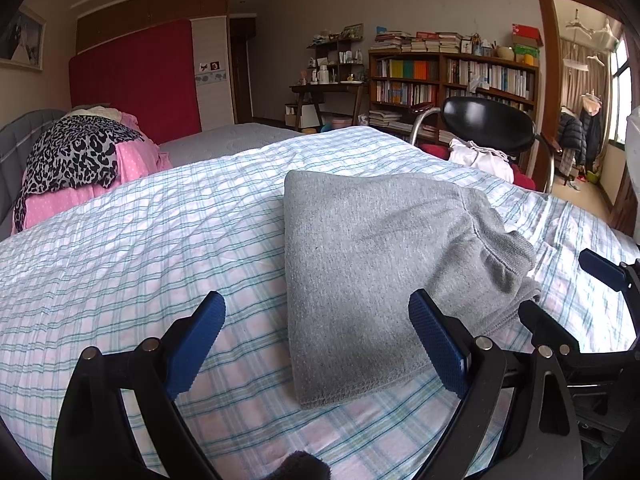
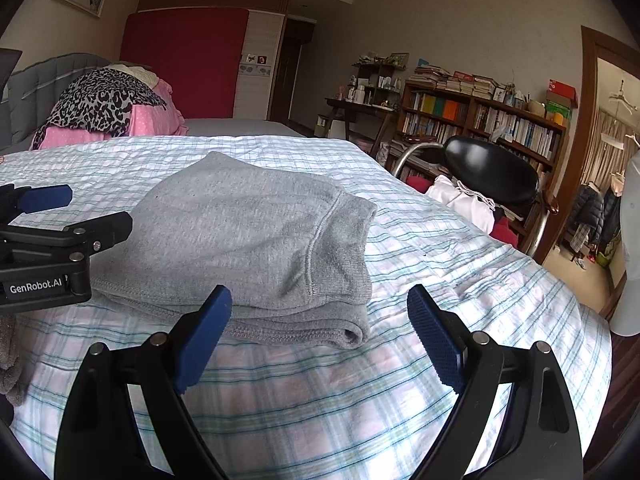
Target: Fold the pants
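Note:
The grey pants [image 1: 380, 256] lie folded into a thick rectangle on the plaid bedsheet [image 1: 140, 264], waistband end to the right. My left gripper [image 1: 320, 320] hovers open over the fold's near left corner, and its blue pads do not press the cloth. In the right wrist view the pants [image 2: 248, 236] sit just ahead, cuffs and waistband stacked at the near right. My right gripper [image 2: 320, 320] stands open in front of that stacked end with nothing between its fingers. The left gripper [image 2: 80, 212] shows at the left edge of that view, beside the fold.
A pile of pink bedding with a leopard-print cloth [image 1: 76, 160] lies at the far left of the bed. A black chair [image 1: 488, 124] with a white garment [image 1: 480, 156] stands against the bed's far right side. Behind it are a bookshelf [image 1: 448, 76] and a doorway.

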{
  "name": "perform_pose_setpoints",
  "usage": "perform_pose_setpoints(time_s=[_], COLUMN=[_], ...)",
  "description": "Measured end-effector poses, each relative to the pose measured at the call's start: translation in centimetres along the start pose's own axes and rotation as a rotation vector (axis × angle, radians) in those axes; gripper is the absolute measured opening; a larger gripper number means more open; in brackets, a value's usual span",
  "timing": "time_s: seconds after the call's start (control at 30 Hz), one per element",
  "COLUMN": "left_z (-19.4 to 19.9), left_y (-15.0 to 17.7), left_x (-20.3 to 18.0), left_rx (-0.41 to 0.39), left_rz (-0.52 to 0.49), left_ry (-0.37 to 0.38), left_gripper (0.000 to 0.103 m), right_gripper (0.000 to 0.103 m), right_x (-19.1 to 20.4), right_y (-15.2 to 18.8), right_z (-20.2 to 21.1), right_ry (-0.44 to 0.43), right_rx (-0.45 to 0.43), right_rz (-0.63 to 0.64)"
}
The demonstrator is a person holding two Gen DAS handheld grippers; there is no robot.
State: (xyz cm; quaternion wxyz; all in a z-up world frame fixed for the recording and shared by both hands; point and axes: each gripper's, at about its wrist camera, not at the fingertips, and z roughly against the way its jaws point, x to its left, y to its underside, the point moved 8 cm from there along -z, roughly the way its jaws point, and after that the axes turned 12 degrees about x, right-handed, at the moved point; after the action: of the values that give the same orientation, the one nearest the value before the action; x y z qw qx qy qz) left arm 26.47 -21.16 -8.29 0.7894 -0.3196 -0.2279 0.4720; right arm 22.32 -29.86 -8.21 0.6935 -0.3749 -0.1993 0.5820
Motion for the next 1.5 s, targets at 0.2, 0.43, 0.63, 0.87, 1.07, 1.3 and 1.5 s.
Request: perform_pose_setpoints(time_s=[0.2,0.43,0.63,0.87,1.07,1.3,1.5], left_z=[-0.15,-0.23,-0.30,-0.39,-0.40,-0.36,-0.38], left_y=[0.10,0.22,0.29,0.44,0.46,0.50,0.49], left_x=[-0.03,-0.07,-0.15,-0.32,-0.50,-0.59,-0.66], left_rx=[0.006,0.008,0.011,0.012,0.014,0.014,0.014], left_rz=[0.001,-0.004,-0.007,-0.018,-0.025,-0.028,-0.030], left_ry=[-0.010,-0.016,-0.016,-0.014,-0.012,-0.011,-0.008], left_gripper=[0.098,0.098,0.098,0.098,0.098,0.098,0.098], right_gripper=[0.090,0.090,0.090,0.090,0.090,0.090,0.090], right_x=[0.11,0.47,0.53,0.56,0.51,0.53,0.52], right_y=[-0.02,0.00,0.01,0.08,0.10,0.10,0.09], right_z=[-0.47,-0.45,-0.44,-0.52,-0.58,-0.60,-0.63], right_ry=[-0.008,0.003,0.003,0.001,0.001,0.001,0.002], right_rx=[0.019,0.015,0.015,0.015,0.016,0.015,0.016], right_rz=[0.005,0.022,0.023,0.019,0.019,0.019,0.019])
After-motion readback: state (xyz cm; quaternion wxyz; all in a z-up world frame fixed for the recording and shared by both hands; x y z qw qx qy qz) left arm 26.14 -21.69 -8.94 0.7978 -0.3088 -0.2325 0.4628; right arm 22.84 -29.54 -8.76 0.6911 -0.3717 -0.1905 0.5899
